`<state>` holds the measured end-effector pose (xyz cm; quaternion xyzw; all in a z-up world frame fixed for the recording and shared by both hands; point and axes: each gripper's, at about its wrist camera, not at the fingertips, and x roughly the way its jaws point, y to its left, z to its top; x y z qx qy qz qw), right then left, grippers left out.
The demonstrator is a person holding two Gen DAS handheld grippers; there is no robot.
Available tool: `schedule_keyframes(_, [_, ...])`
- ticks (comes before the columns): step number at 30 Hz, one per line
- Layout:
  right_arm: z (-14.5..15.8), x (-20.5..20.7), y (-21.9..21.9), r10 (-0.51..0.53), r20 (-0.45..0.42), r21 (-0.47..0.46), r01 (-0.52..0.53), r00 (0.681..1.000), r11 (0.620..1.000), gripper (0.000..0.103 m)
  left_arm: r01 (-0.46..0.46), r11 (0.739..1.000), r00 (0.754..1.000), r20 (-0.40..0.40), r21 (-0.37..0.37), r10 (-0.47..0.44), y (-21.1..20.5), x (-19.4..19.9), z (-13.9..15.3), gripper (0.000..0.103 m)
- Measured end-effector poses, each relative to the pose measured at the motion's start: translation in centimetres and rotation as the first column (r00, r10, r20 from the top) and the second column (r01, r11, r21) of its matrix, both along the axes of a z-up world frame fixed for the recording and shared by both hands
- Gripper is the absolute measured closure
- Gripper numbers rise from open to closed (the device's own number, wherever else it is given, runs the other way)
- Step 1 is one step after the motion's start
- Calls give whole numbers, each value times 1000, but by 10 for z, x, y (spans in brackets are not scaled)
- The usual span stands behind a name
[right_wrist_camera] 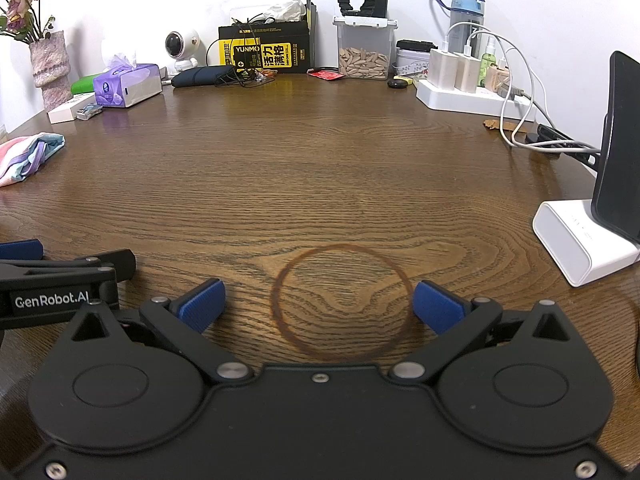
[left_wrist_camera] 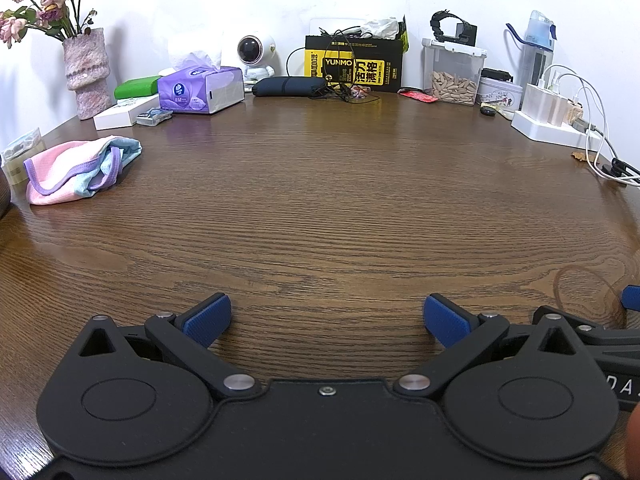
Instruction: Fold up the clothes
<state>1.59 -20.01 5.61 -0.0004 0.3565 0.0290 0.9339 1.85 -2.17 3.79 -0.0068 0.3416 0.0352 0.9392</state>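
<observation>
A small pink, blue and purple-trimmed garment (left_wrist_camera: 80, 170) lies bunched on the brown wooden table (left_wrist_camera: 320, 200) at the far left; the right wrist view shows that garment (right_wrist_camera: 28, 152) at its left edge. My left gripper (left_wrist_camera: 327, 320) stands open low over the table's near side, nothing between its blue pads (left_wrist_camera: 208, 320). My right gripper (right_wrist_camera: 318, 306) is open too, just right of the left one, straddling a round ring stain (right_wrist_camera: 342, 302) on the wood. The left gripper's body (right_wrist_camera: 60, 284) shows at the left of the right wrist view.
Along the back wall stand a vase of dried roses (left_wrist_camera: 86, 76), a purple tissue box (left_wrist_camera: 200, 88), a small round camera (left_wrist_camera: 252, 50), a black-and-yellow box (left_wrist_camera: 354, 64), a clear container (left_wrist_camera: 454, 74) and a white power strip with cables (right_wrist_camera: 472, 92). A phone on a white stand (right_wrist_camera: 592, 224) is at right.
</observation>
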Motion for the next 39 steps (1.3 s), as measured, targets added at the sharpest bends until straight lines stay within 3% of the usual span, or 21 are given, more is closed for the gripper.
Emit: schedule_keyframes(39, [0, 0, 0, 1, 0, -4, -1, 1000, 1000, 0, 4, 1000, 1000, 0, -4, -4, 1, 3, 0, 0])
